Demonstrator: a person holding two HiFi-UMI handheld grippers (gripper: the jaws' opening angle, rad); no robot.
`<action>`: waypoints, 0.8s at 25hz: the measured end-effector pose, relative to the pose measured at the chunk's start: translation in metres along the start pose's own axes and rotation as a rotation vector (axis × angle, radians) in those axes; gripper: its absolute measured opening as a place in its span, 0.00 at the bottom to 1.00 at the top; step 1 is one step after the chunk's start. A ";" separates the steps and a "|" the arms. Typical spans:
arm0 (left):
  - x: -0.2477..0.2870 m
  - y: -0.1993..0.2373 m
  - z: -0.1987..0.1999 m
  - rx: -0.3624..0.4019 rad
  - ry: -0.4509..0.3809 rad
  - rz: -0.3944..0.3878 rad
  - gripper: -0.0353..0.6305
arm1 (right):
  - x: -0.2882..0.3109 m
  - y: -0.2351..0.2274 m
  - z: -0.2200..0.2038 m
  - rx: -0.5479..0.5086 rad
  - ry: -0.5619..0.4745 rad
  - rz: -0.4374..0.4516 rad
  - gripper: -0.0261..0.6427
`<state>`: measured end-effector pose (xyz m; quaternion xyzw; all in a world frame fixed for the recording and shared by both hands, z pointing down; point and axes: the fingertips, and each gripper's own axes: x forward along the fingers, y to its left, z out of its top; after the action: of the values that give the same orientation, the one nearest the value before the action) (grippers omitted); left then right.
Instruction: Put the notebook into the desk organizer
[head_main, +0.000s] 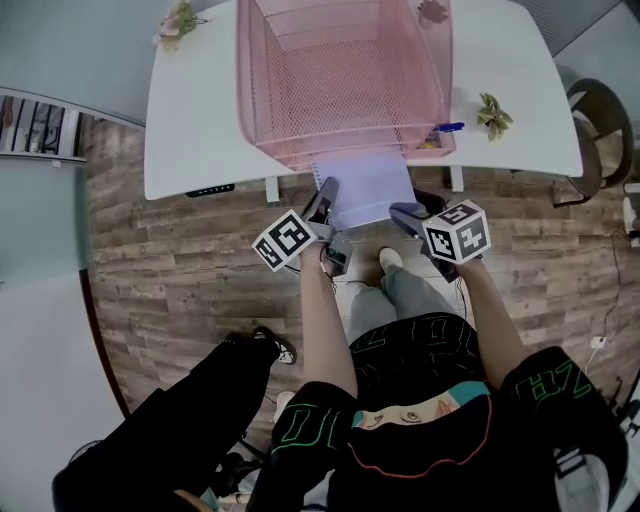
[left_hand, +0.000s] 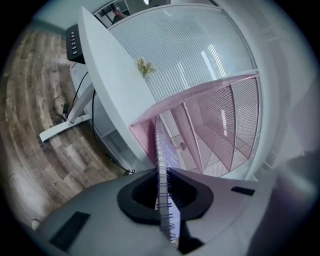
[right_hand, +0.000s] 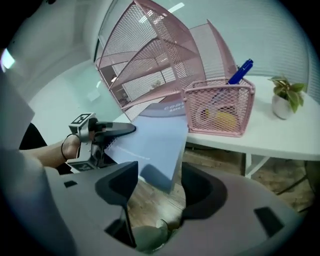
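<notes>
My left tongs (left_hand: 167, 197) pinch the notebook (head_main: 370, 188) by its spiral, right tongs (right_hand: 157, 182) gape wide; its length points twelve o'clock into the organizer (head_main: 262, 120).

A black shirt (head_main: 430, 360) with green lettering, grey trousers (head_main: 400, 295), a white shoe (head_main: 390, 259).

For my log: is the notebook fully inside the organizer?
Partly: notebook far edge lies inside organizer; near end sticks out, in left tool.

White table (head_main: 200, 110), pink organizer (head_main: 340, 70), seemingly potted plants (head_main: 493, 115)
</notes>
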<state>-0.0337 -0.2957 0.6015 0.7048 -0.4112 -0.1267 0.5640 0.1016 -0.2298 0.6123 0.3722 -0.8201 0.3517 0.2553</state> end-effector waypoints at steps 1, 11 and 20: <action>0.002 0.000 0.003 0.006 0.005 0.000 0.10 | 0.001 0.002 -0.004 0.017 0.012 0.016 0.44; 0.013 0.006 0.007 0.132 0.109 0.031 0.30 | 0.006 0.008 -0.012 0.188 -0.025 0.080 0.29; -0.020 0.013 -0.029 0.200 0.245 0.026 0.59 | 0.011 0.020 0.020 0.255 -0.162 0.146 0.16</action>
<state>-0.0331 -0.2613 0.6172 0.7622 -0.3590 0.0089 0.5386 0.0756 -0.2403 0.5997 0.3682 -0.8117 0.4392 0.1128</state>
